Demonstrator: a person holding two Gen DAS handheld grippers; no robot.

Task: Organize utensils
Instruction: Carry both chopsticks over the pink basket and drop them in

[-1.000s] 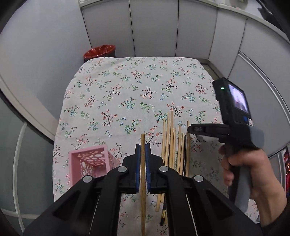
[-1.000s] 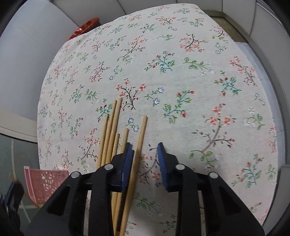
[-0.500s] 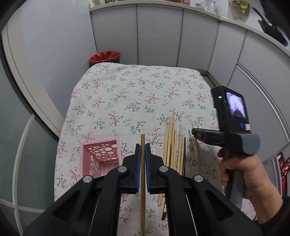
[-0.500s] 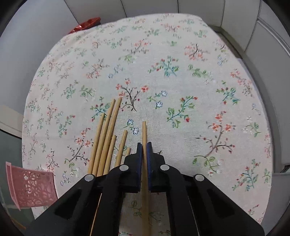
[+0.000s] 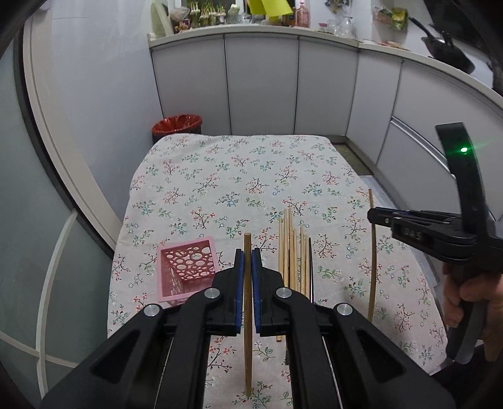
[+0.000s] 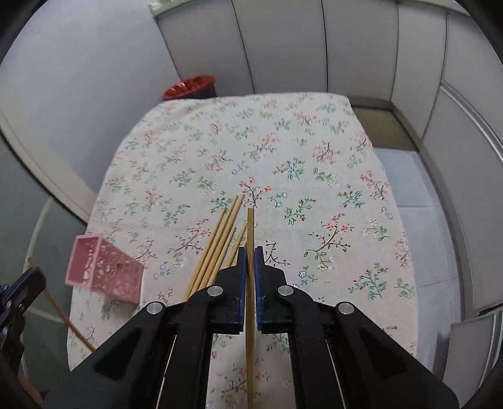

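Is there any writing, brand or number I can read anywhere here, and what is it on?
"DAS", or something close to it: embossed on the side of the right claw, seen from the left wrist view; faint, so I am not sure of it.
Bottles and packets on the counter at the back: any labels are too small and blurred to read.
Pink holder, chopsticks, floral tablecloth: no text.
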